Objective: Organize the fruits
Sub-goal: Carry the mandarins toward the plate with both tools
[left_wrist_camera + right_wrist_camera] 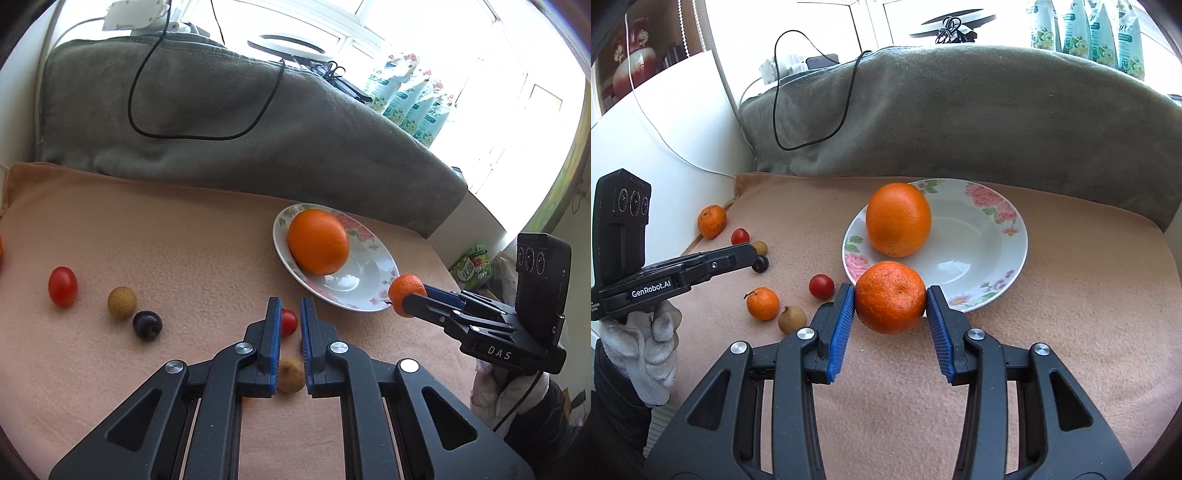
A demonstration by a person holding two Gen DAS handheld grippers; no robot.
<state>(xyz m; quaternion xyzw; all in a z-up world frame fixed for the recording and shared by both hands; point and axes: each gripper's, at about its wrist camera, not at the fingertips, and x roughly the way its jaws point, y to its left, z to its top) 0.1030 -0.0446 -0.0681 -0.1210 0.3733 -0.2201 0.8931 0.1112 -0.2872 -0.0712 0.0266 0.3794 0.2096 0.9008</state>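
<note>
Here, in the left wrist view, the left gripper (290, 325) hangs over the peach cloth (166, 236) with its jaws narrowly apart and nothing between them; a cherry tomato (289, 322) shows through the gap just ahead of the tips, and a brown longan (291, 373) lies below, nearer the gripper's body. Off to its left sit another tomato (62, 287), a second longan (122, 302) and a dark grape (147, 325). Ahead and to the right is the flowered plate (376, 291), holding a large orange (318, 242). The right gripper (408, 297) reaches in from the right with a mandarin (405, 293) at the plate's near rim.

In the right wrist view, the right gripper (891, 297) is clamped on that mandarin (890, 296), pads pressing both sides, the plate (997, 258) straight ahead. The risk, I judge, is release too early: let go over the rim, the round fruit could roll back onto the cloth, or knock the orange (898, 219).

Only this view shows the small mandarin (762, 303) and a far one (711, 221) to the gripper's left, and the gloved hand (646, 350). Only the left view shows the left jaws' gap.
</note>
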